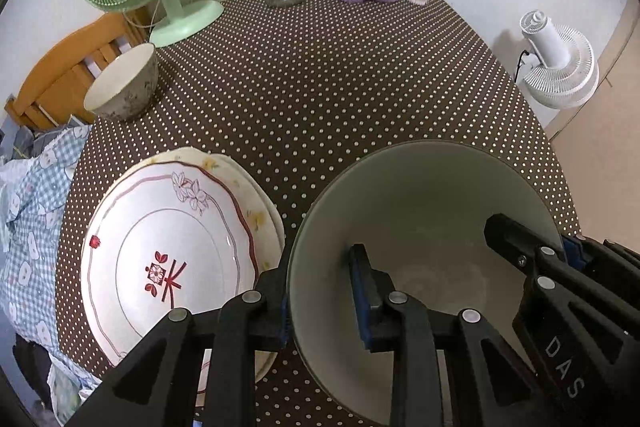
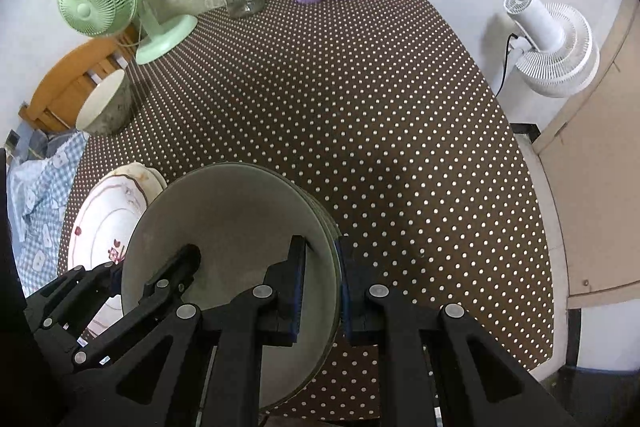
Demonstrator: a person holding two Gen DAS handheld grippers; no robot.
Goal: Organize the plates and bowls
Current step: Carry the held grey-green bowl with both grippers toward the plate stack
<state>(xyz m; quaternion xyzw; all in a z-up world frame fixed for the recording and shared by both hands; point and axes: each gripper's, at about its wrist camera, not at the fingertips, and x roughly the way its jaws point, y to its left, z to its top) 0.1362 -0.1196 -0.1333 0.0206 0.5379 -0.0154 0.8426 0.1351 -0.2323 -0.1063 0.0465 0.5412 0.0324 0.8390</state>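
Holding one pale bowl (image 1: 420, 211), lower centre, nothing inside.
Left gripper (image 1: 324, 291) and right gripper (image 2: 322, 287) each pinch opposite rims; plate stack (image 1: 168, 251) lower left; second bowl (image 1: 124, 83) upper left.

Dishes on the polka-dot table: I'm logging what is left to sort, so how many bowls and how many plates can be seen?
Bowls: 2, the big pale green bowl gripped by the left gripper and right gripper, and the small floral bowl.
Plates: 2, the red-trimmed plate stacked on a yellow-flowered plate.
Total: 4
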